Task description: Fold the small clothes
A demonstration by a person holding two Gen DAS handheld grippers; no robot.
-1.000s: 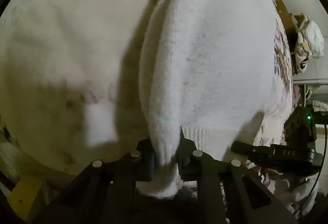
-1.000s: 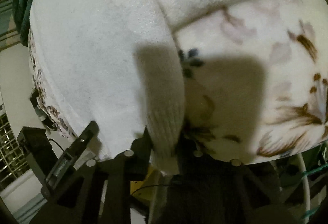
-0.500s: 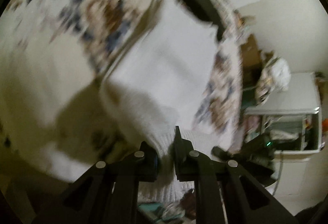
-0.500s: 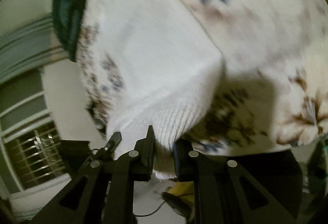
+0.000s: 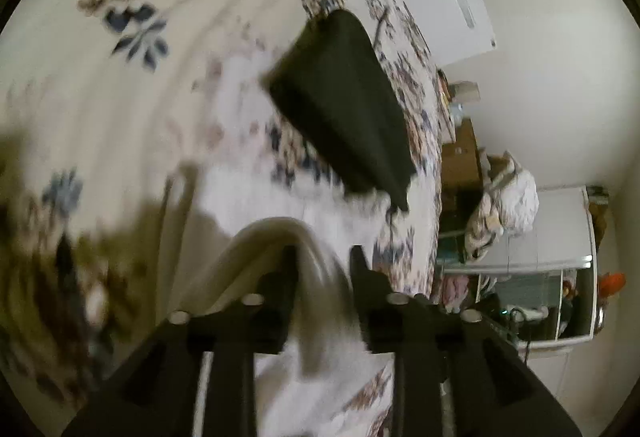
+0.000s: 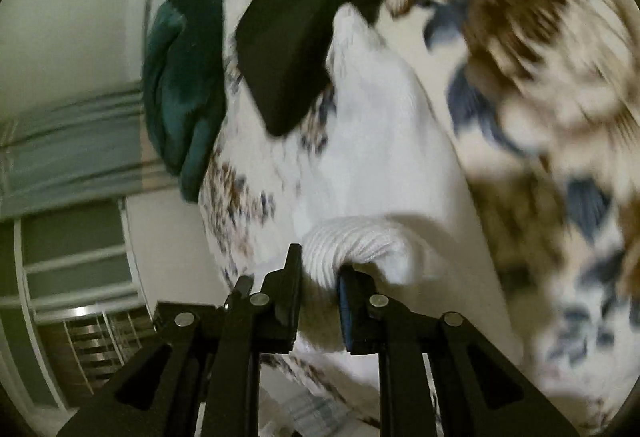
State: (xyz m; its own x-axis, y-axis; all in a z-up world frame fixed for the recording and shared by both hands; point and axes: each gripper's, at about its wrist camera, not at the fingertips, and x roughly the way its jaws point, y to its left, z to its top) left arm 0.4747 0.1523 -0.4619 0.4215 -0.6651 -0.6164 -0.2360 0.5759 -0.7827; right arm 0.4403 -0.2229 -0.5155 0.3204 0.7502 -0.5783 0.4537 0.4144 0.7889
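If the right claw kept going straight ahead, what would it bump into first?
Probably more of the white knit garment it already pinches: the cloth stretches straight ahead of the right claw across the flowered bedspread. Beyond that lies the folded black garment. Depth is hard to judge here.

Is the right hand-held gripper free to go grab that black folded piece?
Probably not yet: the right hand-held gripper is shut on the white knit garment. The black folded piece lies uncovered ahead.
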